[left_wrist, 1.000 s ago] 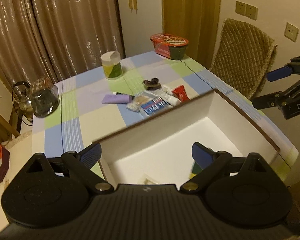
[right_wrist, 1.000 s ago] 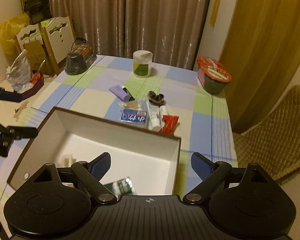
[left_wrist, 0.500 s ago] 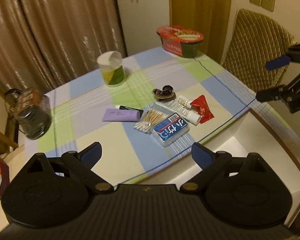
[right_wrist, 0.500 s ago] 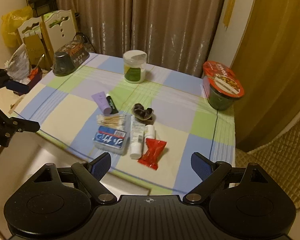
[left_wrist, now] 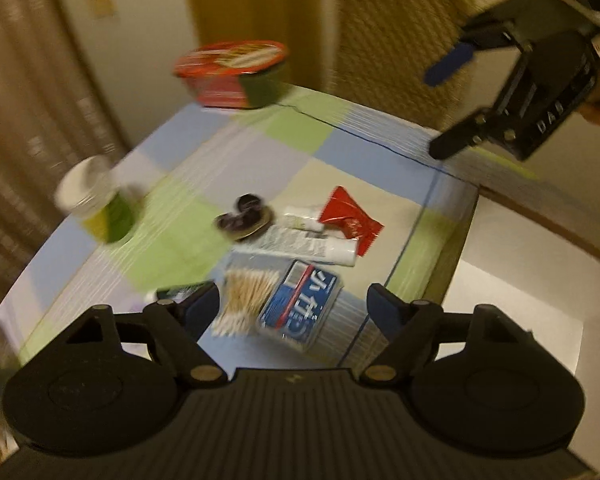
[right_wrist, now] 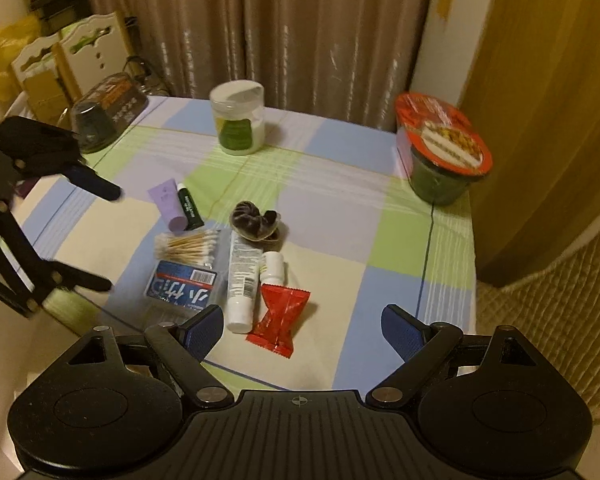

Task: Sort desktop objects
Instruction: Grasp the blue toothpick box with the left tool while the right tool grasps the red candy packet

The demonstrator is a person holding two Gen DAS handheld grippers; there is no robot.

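Observation:
A pile of small items lies on the checked tablecloth: a clear cotton swab box with a blue label, a white tube, a small white bottle, a red packet, a dark scrunchie, a purple tube and a green lip balm. My left gripper hangs over the swab box; its jaws are closing, but the pads do not touch the box. My right gripper stands open just above the red packet, holding nothing.
A white open box sits at the table's near edge. A white jar with a green label, a red-lidded noodle bowl and a dark upturned container stand at the back. A quilted chair is beside the table.
Both grippers have moved forward and down, from over the white box to over the pile of items. The left gripper has rolled and its jaws have narrowed.

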